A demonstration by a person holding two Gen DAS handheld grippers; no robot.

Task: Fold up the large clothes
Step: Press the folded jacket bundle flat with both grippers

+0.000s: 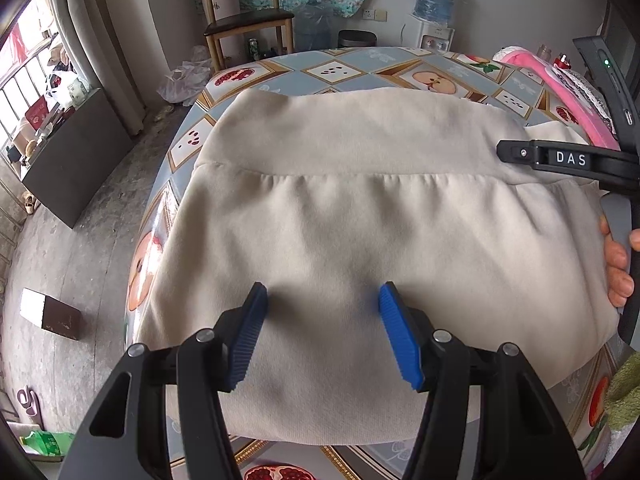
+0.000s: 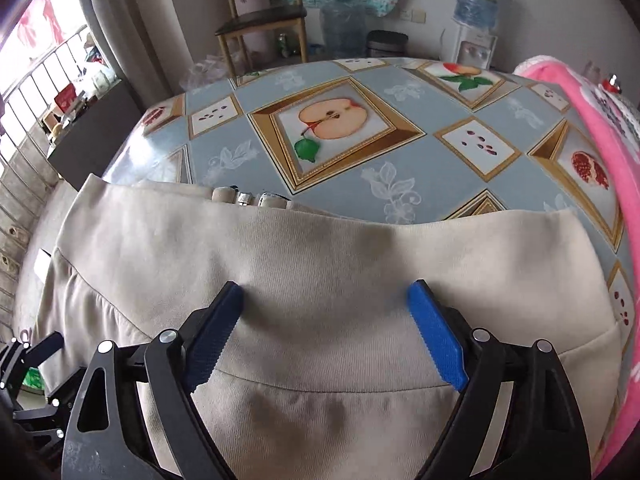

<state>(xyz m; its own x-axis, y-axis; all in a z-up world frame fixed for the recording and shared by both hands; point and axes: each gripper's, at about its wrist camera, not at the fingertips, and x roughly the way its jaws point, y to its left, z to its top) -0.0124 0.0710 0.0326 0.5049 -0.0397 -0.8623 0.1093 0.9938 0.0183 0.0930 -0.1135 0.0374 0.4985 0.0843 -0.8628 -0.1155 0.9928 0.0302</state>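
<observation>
While over cream garment point(image 2: 320, 248) | right claw point(image 2: 324, 300) wide, empty

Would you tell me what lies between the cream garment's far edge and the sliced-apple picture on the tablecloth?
In the right wrist view, only bare tablecloth separates the cream garment from the sliced-apple picture; small toggle-like fittings sit at the garment's edge, further left.

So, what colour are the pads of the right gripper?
Blue pads, best seen in the right wrist view.
</observation>
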